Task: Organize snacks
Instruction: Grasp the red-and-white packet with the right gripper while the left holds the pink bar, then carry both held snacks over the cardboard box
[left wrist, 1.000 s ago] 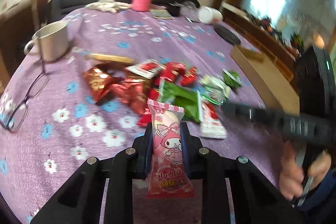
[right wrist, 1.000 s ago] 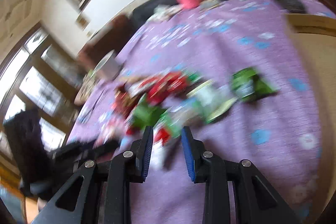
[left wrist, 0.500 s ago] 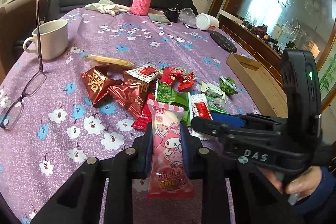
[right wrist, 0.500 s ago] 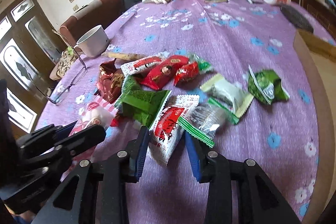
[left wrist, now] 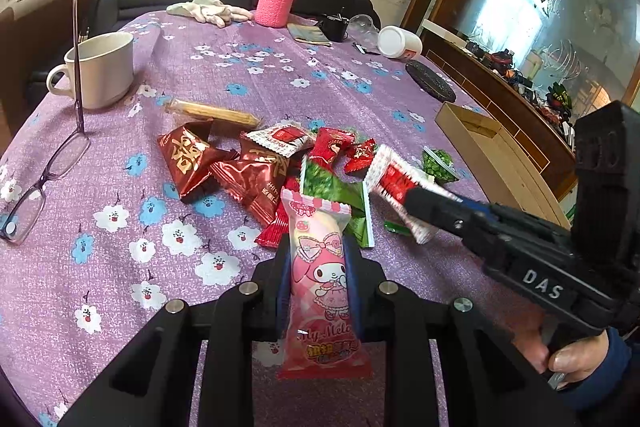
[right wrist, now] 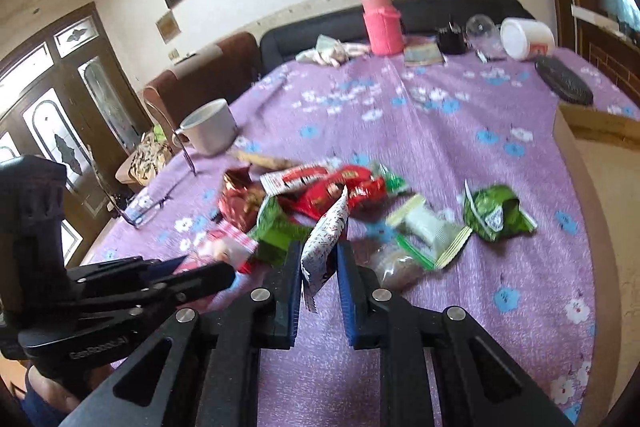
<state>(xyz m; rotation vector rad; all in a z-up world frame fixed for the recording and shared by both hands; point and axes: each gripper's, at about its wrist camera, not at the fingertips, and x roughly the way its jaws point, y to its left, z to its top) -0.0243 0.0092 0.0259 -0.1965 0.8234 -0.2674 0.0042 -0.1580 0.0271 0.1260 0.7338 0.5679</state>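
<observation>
Gripping tight, the left gripper (left wrist: 318, 279) pinched the pink character packet (left wrist: 320, 291) upright above the purple tablecloth (left wrist: 120, 247), while the right gripper (right wrist: 319, 267) clamped a white-and-red packet (right wrist: 326, 239), lifted beside the snack pile (left wrist: 260, 167).

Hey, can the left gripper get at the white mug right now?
Probably not yet. The left gripper is shut on the pink packet, so its jaws are full. The path to the mug looks free, except the glasses beside it.
</observation>
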